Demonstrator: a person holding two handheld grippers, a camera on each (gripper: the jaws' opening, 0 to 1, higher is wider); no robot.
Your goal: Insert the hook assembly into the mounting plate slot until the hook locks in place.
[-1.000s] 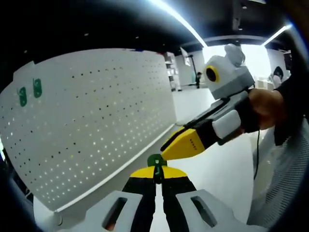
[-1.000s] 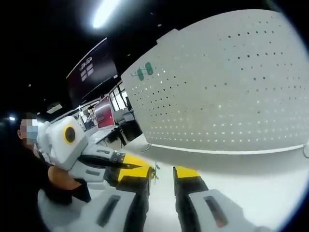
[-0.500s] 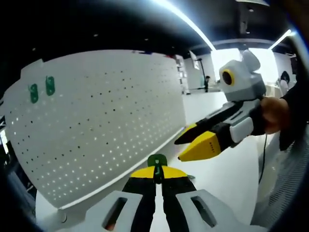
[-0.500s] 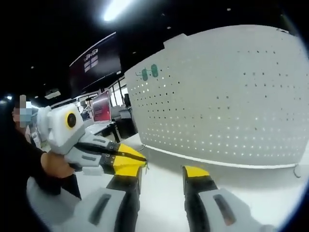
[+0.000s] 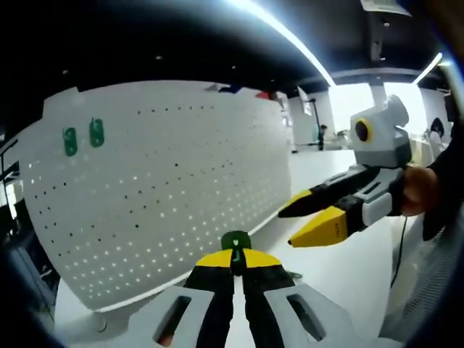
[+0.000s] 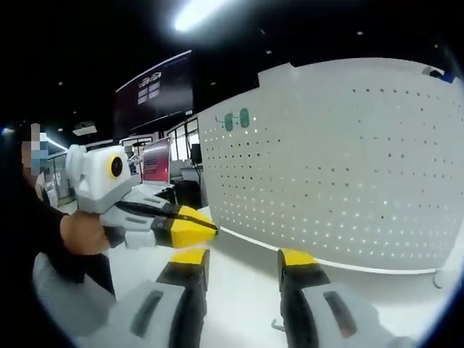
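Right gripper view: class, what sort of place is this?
Probably an open-plan office or lab: ceiling strip light, desk monitors, a dark wall screen, and a white pegboard on a table.

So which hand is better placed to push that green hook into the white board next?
Probably the left: its hand-held gripper is shut on the green hook, facing the pegboard. The right hand-held gripper is open, holding nothing.

Green hook [image 5: 235, 241] mostly hidden between left claw [image 5: 237, 262] tips; shape unclear.
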